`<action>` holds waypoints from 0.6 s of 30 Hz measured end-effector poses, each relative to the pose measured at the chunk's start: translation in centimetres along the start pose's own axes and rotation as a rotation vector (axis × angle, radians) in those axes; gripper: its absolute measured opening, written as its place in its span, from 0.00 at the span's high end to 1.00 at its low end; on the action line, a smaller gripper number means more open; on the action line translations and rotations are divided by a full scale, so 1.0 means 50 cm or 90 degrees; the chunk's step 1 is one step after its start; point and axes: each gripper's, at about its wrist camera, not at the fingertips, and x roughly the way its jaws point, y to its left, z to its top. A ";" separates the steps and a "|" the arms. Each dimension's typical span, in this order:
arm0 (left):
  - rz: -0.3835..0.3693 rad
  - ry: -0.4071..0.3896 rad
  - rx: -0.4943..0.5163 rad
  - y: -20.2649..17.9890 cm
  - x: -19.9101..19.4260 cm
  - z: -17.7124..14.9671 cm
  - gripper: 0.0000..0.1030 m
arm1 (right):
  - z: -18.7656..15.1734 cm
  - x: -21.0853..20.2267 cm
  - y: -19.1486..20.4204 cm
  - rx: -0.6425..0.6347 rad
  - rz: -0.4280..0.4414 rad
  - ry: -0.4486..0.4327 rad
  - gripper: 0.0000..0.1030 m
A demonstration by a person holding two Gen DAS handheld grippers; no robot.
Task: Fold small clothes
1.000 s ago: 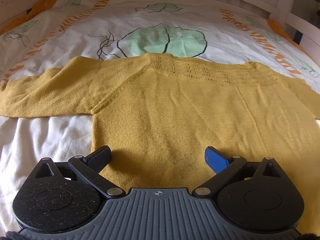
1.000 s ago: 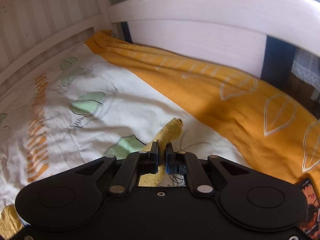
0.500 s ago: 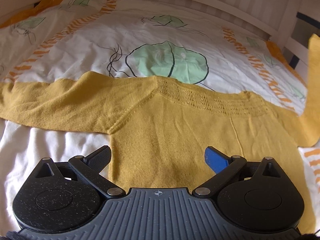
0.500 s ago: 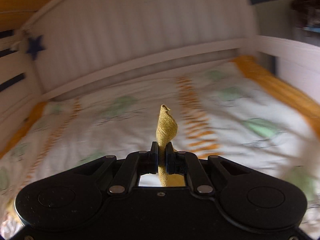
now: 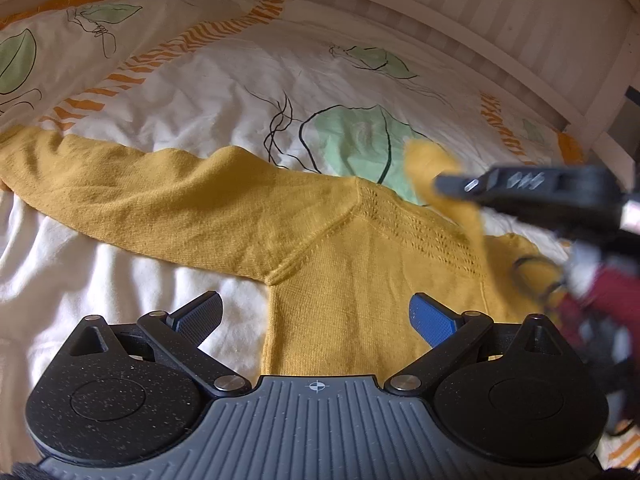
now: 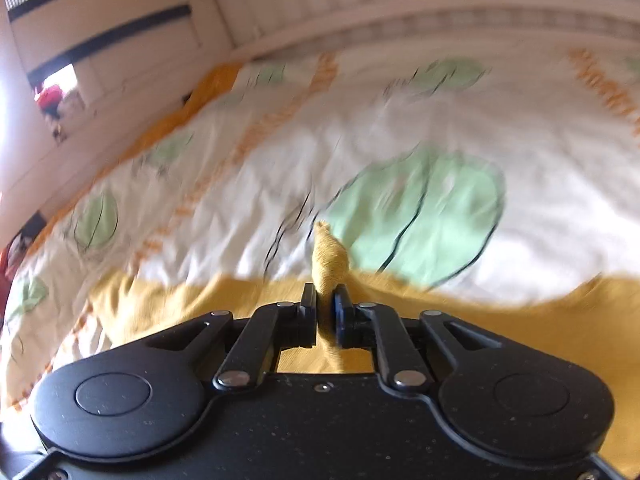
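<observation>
A mustard-yellow knit sweater lies flat on the bed, its left sleeve stretched out to the left. My left gripper hovers open over the sweater's body near the left armpit, holding nothing. My right gripper comes in from the right above the neckline, with the right sleeve's cuff lifted in it. In the right wrist view the cuff stands up between the pads of the right gripper. Its jaws are opening, and the cloth still hangs from them. The sweater body lies below.
The quilt is white with green leaves and orange stripes, and wrinkled. A white slatted bed rail runs along the far side, and more bed frame stands at the left. A person's dark red sleeve is behind the right gripper.
My right gripper has swung fast from the bed's right side across to above the sweater, carrying the sleeve, and its jaws stand a little wider. The left gripper drifted left and up.
</observation>
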 end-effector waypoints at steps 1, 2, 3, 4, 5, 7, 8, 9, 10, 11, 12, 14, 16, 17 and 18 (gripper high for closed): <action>0.001 -0.001 0.001 0.002 -0.001 -0.001 0.02 | -0.013 0.016 0.005 0.003 0.008 0.009 0.77; 0.002 -0.002 0.001 0.002 -0.001 -0.001 0.02 | -0.024 0.026 0.004 0.003 0.016 0.014 0.70; 0.004 -0.003 0.002 0.002 0.000 -0.001 0.02 | -0.039 0.029 0.021 0.003 0.023 0.018 0.64; 0.004 -0.003 0.003 0.002 0.001 -0.002 0.02 | -0.047 0.021 0.021 0.005 0.032 0.015 0.49; 0.003 -0.002 0.004 0.002 0.002 -0.003 0.02 | -0.054 0.021 0.024 0.007 0.040 0.011 0.36; -0.001 0.000 0.002 0.002 0.006 -0.006 0.02 | -0.058 0.001 0.007 0.007 0.042 0.003 0.31; -0.005 0.002 0.001 0.003 0.009 -0.007 0.02 | -0.064 -0.008 0.006 0.002 0.034 -0.001 0.31; -0.010 0.004 0.000 0.002 0.011 -0.009 0.02 | -0.067 -0.015 0.000 -0.003 0.026 -0.004 0.31; -0.017 0.005 0.000 0.002 0.015 -0.010 0.02 | -0.071 -0.028 -0.013 -0.008 0.013 -0.008 0.29; -0.024 0.006 0.002 0.001 0.018 -0.011 0.02 | -0.073 -0.042 -0.026 -0.012 -0.003 -0.010 0.26; -0.029 0.008 0.005 -0.001 0.021 -0.012 0.02 | -0.078 -0.059 -0.043 -0.015 -0.022 -0.011 0.25; -0.033 0.009 0.016 -0.007 0.028 -0.014 0.02 | -0.092 -0.093 -0.080 -0.018 -0.059 -0.011 0.24; -0.039 0.009 0.027 -0.013 0.037 -0.016 0.02 | -0.110 -0.125 -0.117 -0.017 -0.095 -0.010 0.23; -0.044 0.011 0.031 -0.016 0.042 -0.017 0.02 | -0.118 -0.139 -0.133 -0.016 -0.109 -0.006 0.23; -0.050 0.015 0.033 -0.019 0.047 -0.016 0.03 | -0.128 -0.151 -0.150 -0.012 -0.121 -0.003 0.23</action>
